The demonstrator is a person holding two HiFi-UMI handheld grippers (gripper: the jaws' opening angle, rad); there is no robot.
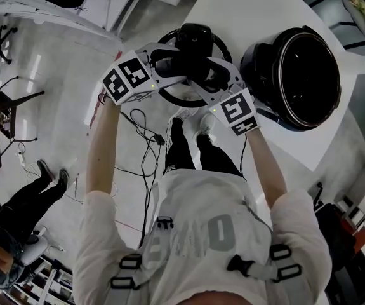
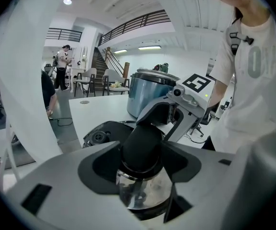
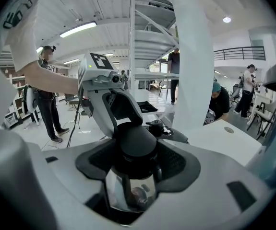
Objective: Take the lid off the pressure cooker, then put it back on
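Observation:
The pressure cooker's lid (image 1: 223,44) hangs over the table's left edge, left of the open black pot (image 1: 258,59). Its black knob (image 1: 193,56) is gripped from two sides. My left gripper (image 1: 181,61) comes in from the left, my right gripper (image 1: 202,75) from the near right. In the left gripper view the dark pads (image 2: 102,164) hug the knob (image 2: 142,138) above its shiny collar, with the right gripper (image 2: 176,114) facing it. The right gripper view shows the knob (image 3: 135,143) clamped the same way and the lid's valve (image 3: 155,127) behind it.
The pot stands on a white table (image 1: 245,11) whose edge runs just below the lid. Cables (image 1: 144,132) trail on the floor under my arms. A seated person (image 1: 17,202) is at the lower left. More people, chairs and tables show far off in both gripper views.

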